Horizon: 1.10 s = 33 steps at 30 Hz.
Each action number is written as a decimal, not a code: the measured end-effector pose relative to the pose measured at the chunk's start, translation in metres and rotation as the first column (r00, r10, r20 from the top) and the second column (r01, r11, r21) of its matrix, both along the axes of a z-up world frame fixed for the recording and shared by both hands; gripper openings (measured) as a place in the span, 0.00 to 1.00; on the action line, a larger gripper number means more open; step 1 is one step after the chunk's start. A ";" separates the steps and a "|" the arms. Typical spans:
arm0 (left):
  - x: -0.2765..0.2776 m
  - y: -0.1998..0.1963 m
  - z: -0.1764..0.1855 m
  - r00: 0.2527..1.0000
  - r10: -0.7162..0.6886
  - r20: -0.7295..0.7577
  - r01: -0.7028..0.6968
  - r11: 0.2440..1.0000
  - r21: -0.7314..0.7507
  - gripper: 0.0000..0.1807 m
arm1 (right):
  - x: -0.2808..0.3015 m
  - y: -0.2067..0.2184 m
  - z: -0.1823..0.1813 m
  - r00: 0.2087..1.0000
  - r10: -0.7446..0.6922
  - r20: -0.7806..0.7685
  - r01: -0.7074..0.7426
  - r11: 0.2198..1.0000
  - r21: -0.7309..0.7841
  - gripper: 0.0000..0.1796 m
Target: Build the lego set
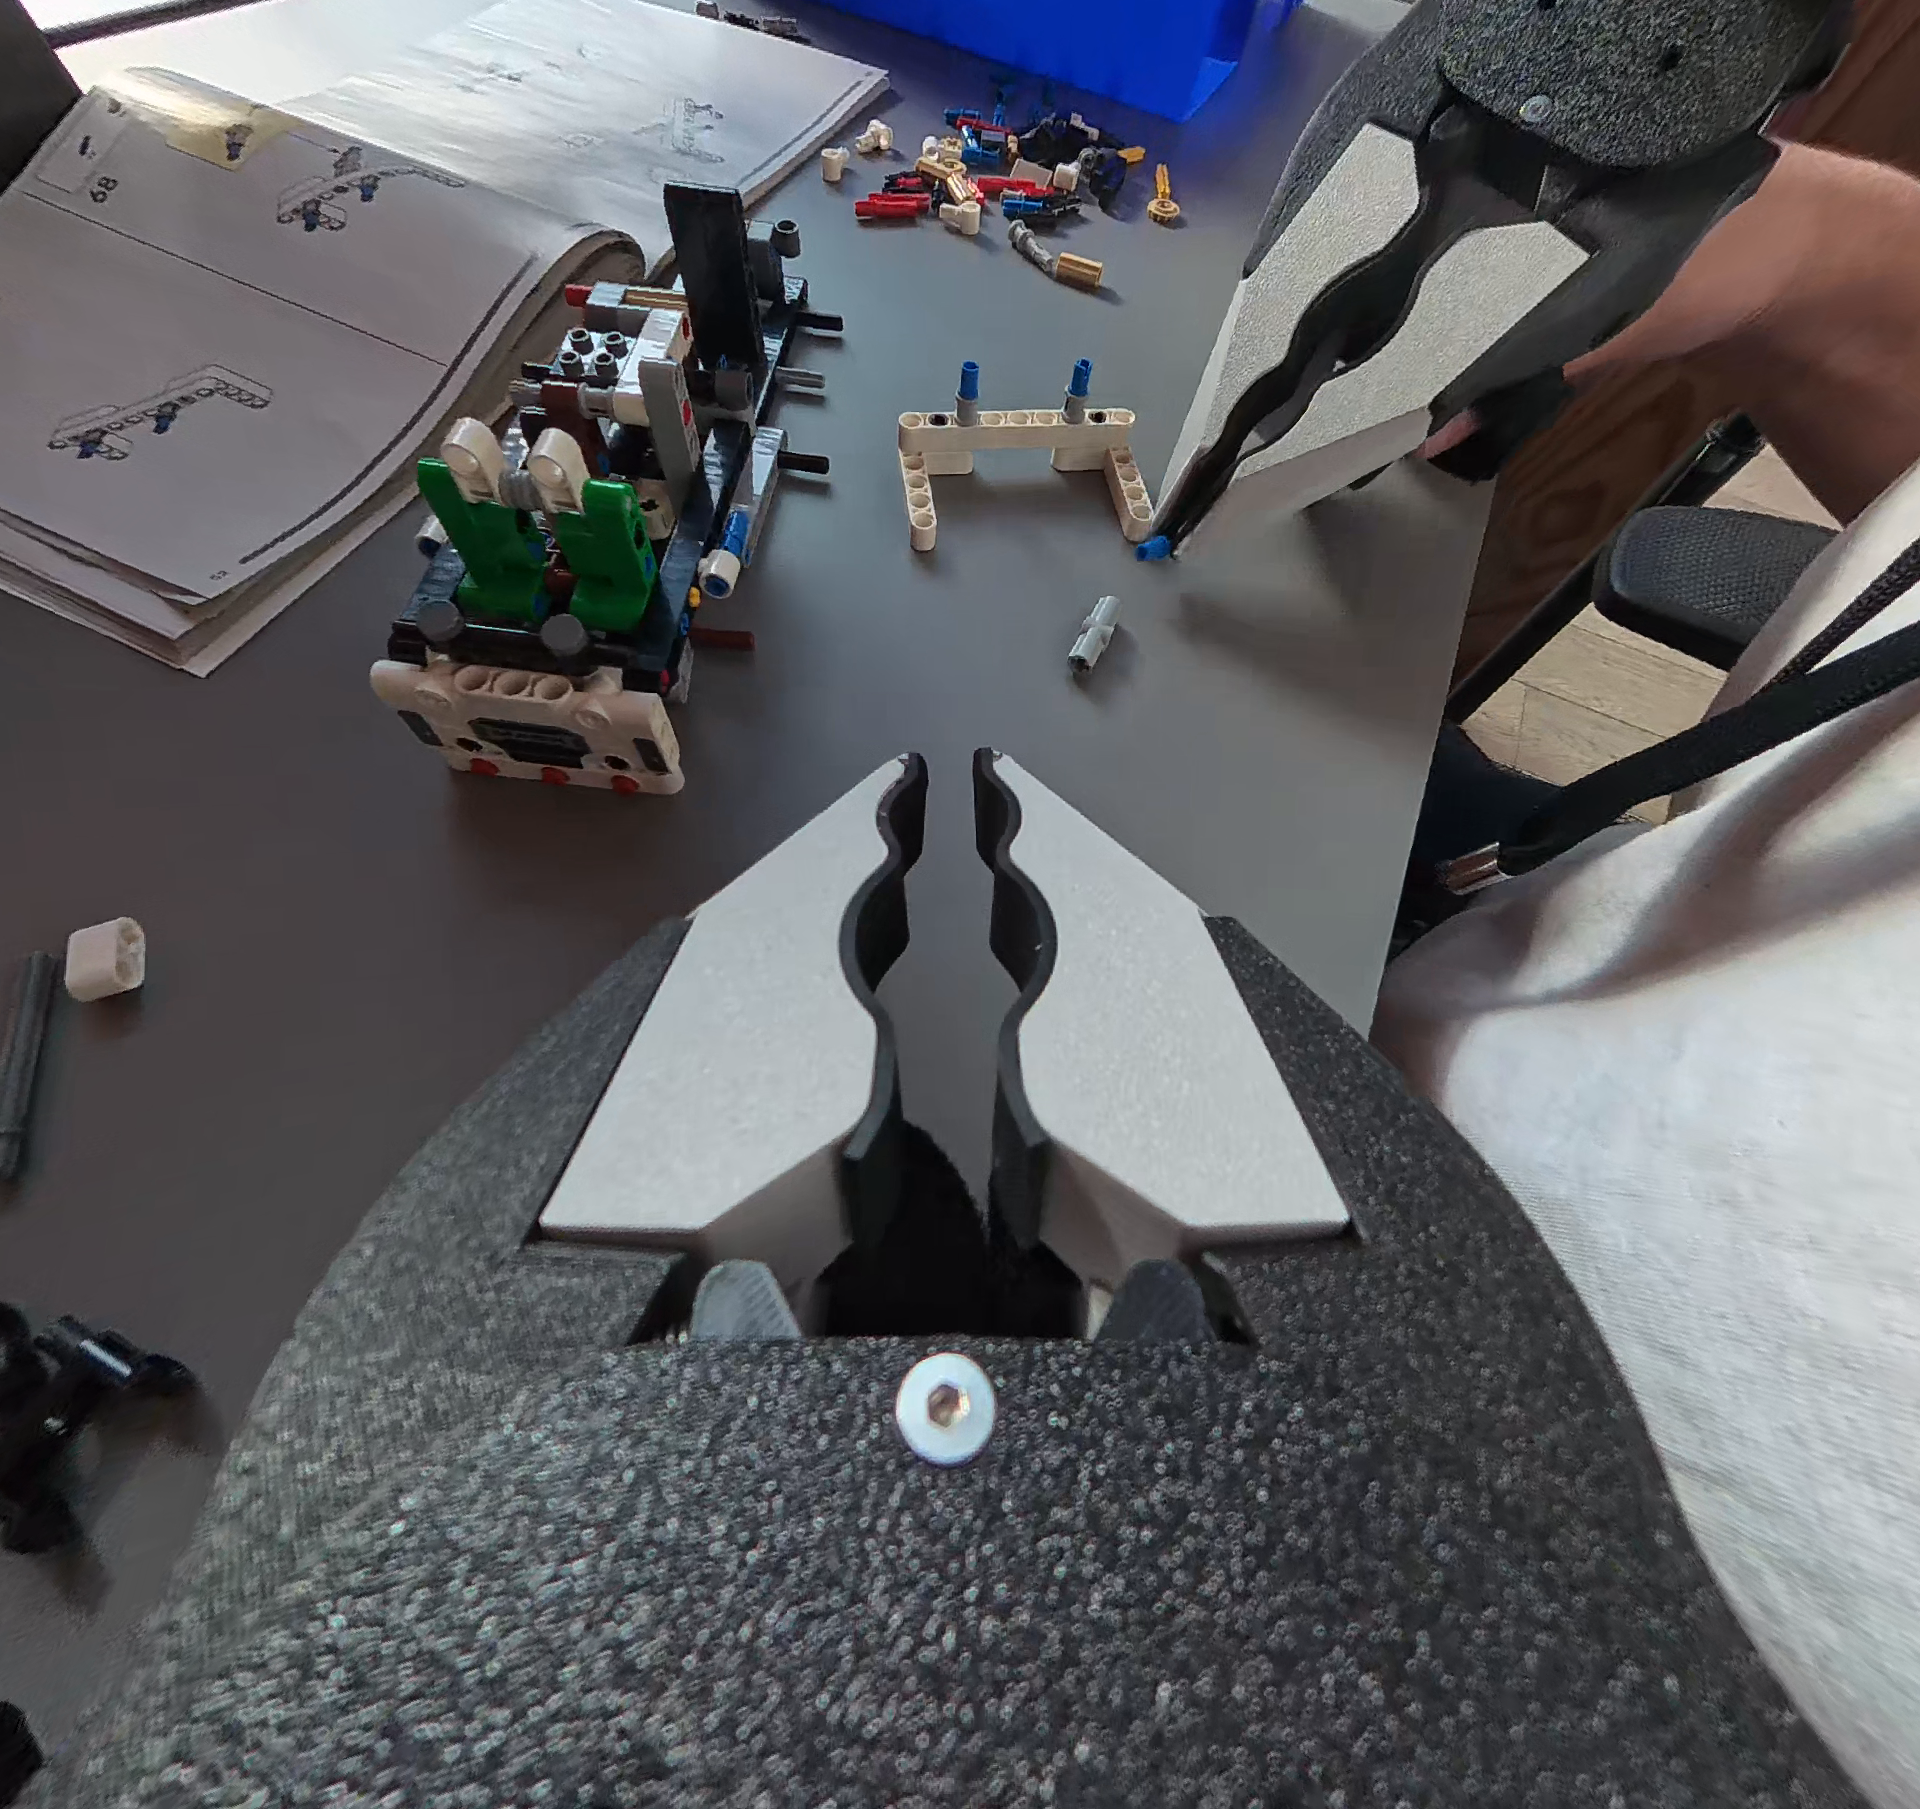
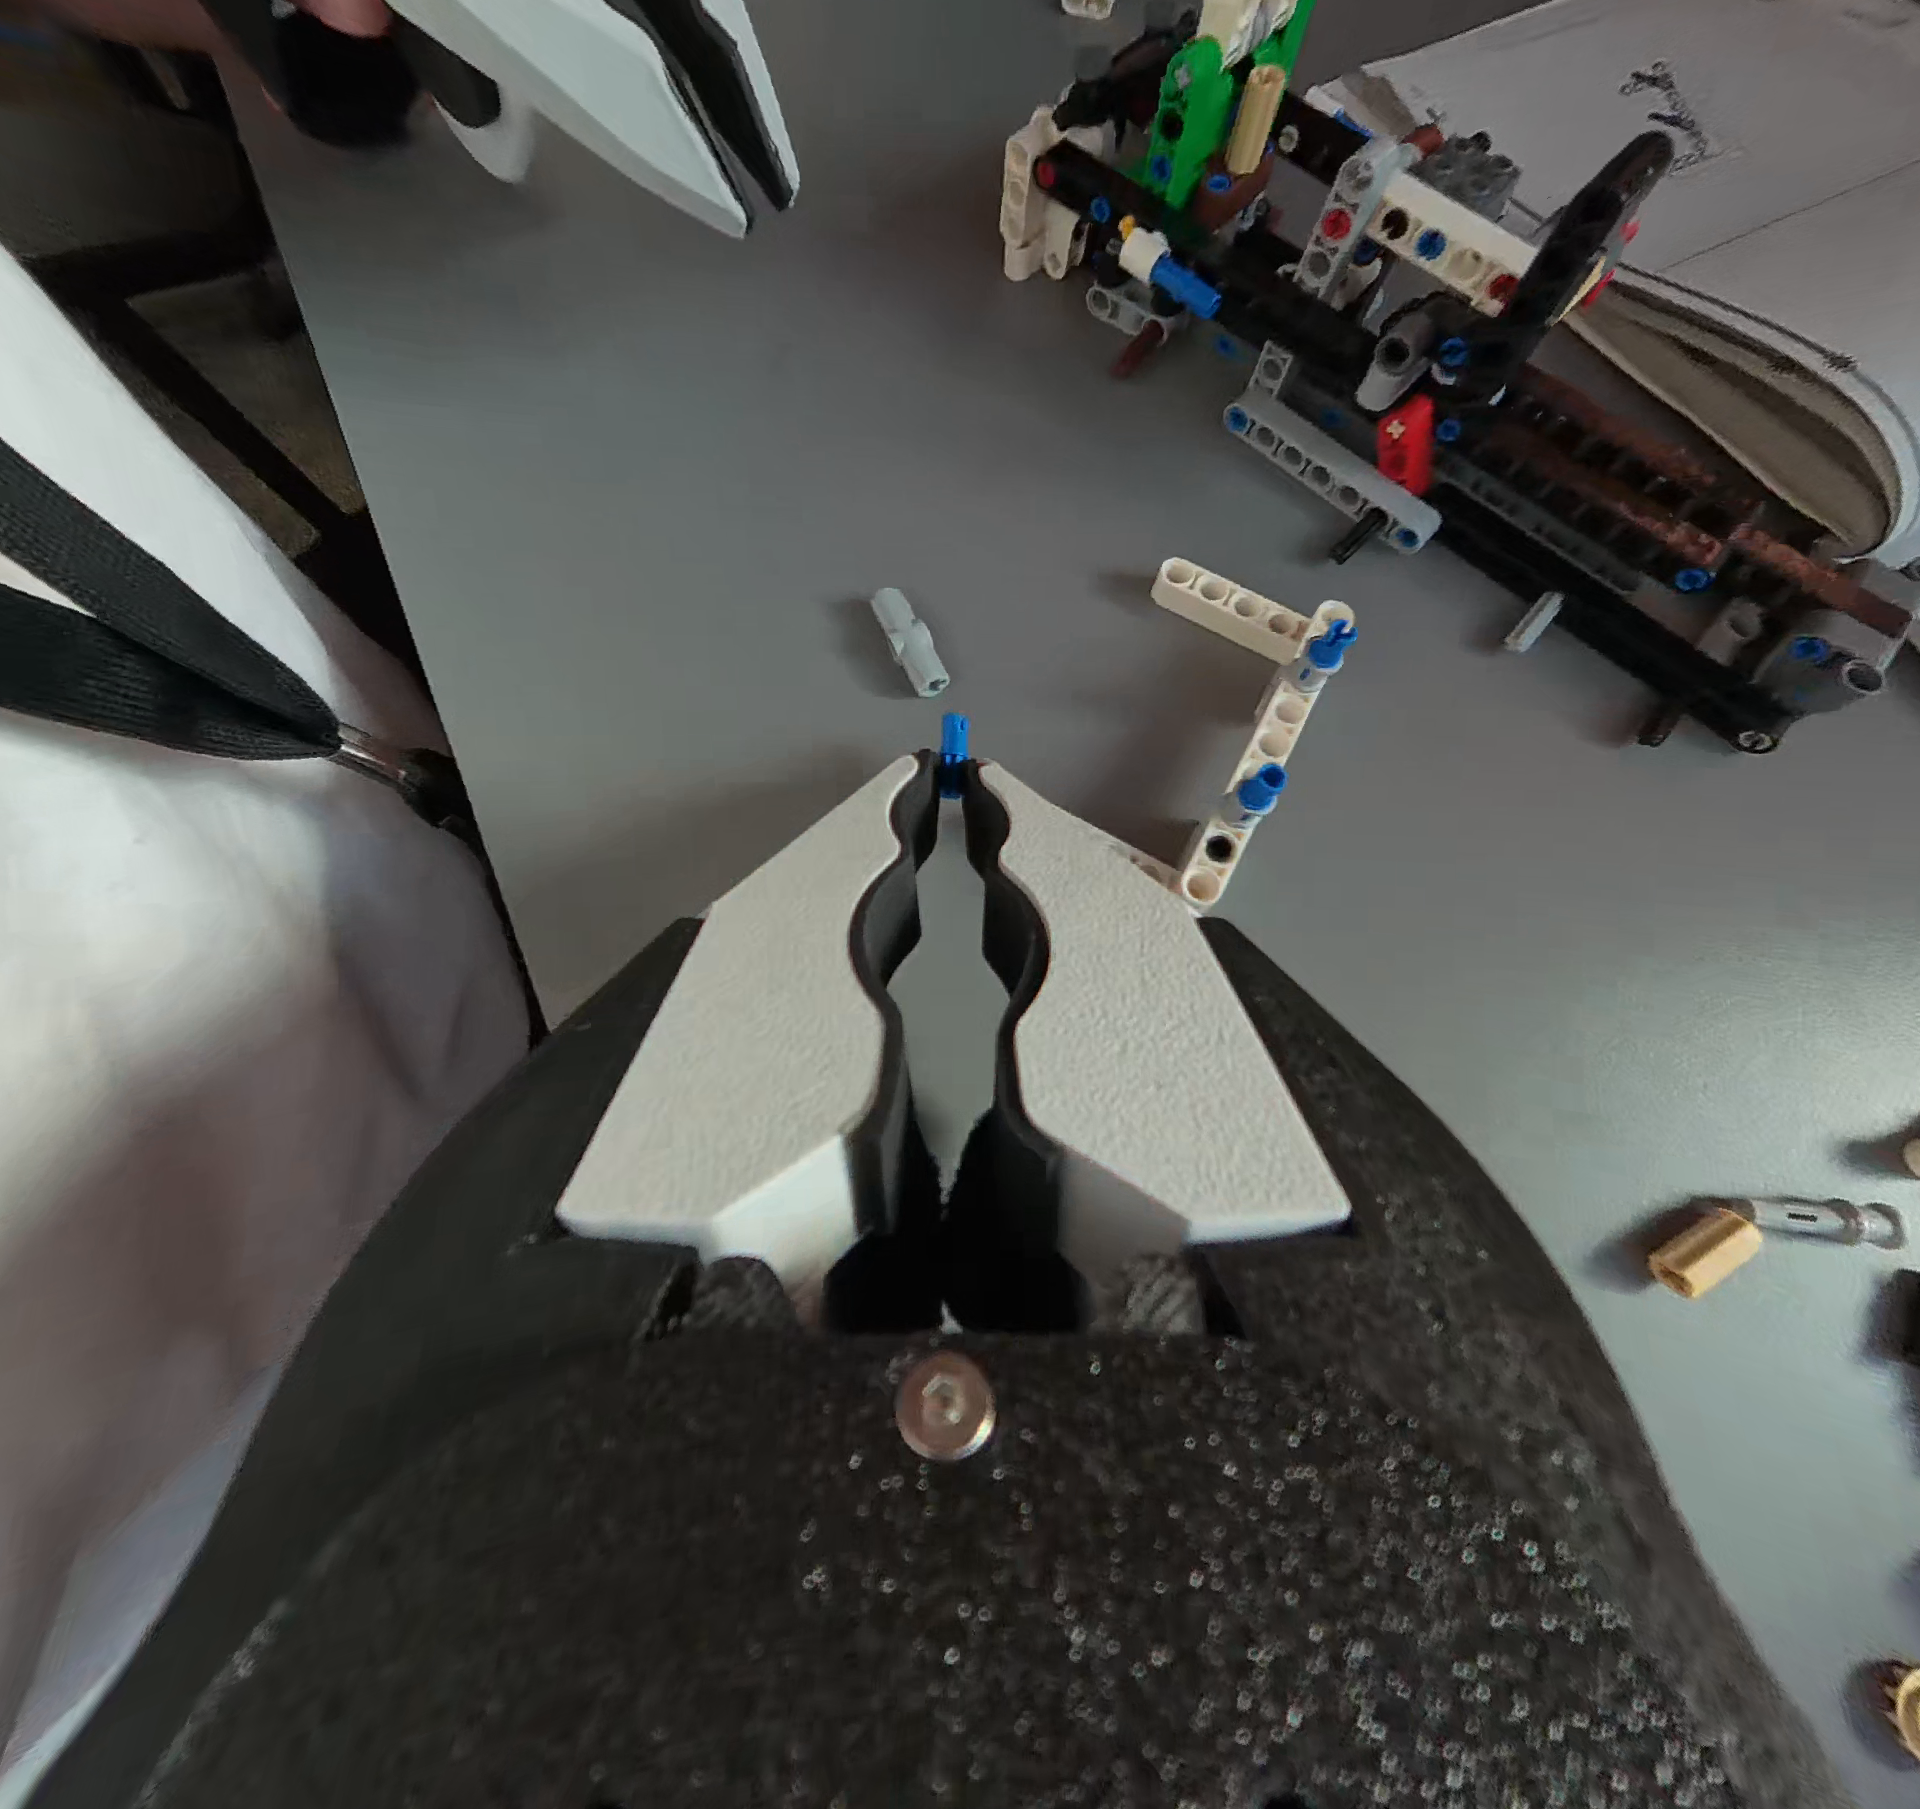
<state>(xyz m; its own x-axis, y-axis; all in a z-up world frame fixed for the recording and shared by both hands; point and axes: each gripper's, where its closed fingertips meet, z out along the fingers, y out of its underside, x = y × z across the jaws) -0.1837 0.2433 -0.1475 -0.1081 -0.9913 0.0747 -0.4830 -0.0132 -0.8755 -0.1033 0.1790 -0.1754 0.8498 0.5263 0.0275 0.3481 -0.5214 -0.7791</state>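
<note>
The right tool (image 2: 950, 772) pinches a small blue pin (image 2: 952, 743) at its tips, low over the table (image 2: 644, 471) near the person's edge, just beside the cream beam frame (image 2: 1273, 720). The left tool (image 1: 949, 772) hangs empty, tips slightly apart. The half-built model (image 1: 582, 523) stands against the open instruction booklet (image 1: 312, 284).
</note>
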 end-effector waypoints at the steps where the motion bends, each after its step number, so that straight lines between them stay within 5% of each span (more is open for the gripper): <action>1: -0.001 -0.001 -0.001 1.000 -0.002 -0.005 0.002 1.000 0.007 0.04 | -0.001 0.000 -0.003 1.000 0.004 0.022 -0.004 1.000 -0.006 0.02; 8: -0.005 -0.005 -0.001 1.000 -0.010 -0.004 0.010 1.000 0.022 0.04 | 0.000 0.001 -0.008 0.997 -0.019 0.072 0.020 1.000 -0.008 0.03; 13: -0.003 -0.004 -0.001 1.000 -0.015 -0.002 0.015 1.000 0.020 0.04 | 0.013 -0.005 0.032 0.987 -0.039 -0.157 0.060 0.990 0.128 0.03; 16: -0.001 -0.003 -0.002 1.000 -0.016 -0.008 0.016 1.000 0.022 0.04 | 0.083 -0.007 0.051 0.935 -0.266 -0.233 0.304 0.941 0.149 0.04; 18: 0.001 -0.002 -0.002 1.000 -0.019 -0.008 0.019 1.000 0.017 0.04 | 0.149 -0.009 0.045 0.843 -0.520 -0.137 0.536 0.833 0.136 0.06; 21: 0.005 0.000 -0.001 1.000 -0.025 -0.003 0.025 1.000 0.010 0.04 | 0.203 -0.013 0.026 0.714 -0.700 0.008 0.694 0.709 0.125 0.06; 33: 0.016 0.000 -0.007 0.997 -0.056 -0.048 0.055 0.998 -0.016 0.04 | 0.200 0.012 -0.004 0.743 -0.669 0.008 0.669 0.743 -0.017 0.02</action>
